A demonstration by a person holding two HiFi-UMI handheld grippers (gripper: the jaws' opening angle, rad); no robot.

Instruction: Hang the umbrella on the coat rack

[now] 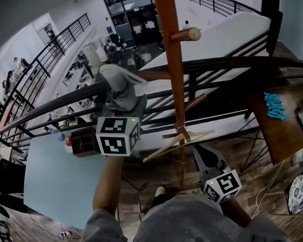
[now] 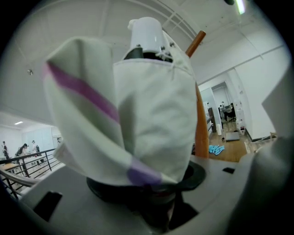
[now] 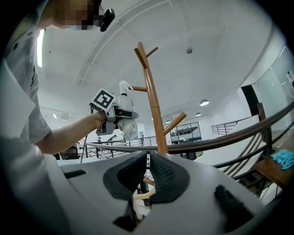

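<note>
A folded white umbrella [image 2: 138, 114] with purple stripes and a white end cap stands upright in my left gripper [image 2: 149, 195], which is shut on its lower part. In the head view the umbrella [image 1: 119, 83] is left of the brown coat rack pole [image 1: 172, 58], below a round-tipped peg [image 1: 186, 34]. My left gripper [image 1: 119, 105] is raised at railing height. My right gripper [image 1: 199, 152] hangs low, near the rack's pale base struts [image 1: 178, 142]. In its own view, the right gripper [image 3: 146, 167] has its pads together with nothing held, and the rack [image 3: 154, 101] rises beyond.
A black railing [image 1: 220, 63] runs behind the rack. A wooden desk [image 1: 273, 127] with a blue object stands at right. A pale blue tabletop [image 1: 57, 181] with a small brown box [image 1: 83, 142] lies at lower left. Cables trail on the wood floor.
</note>
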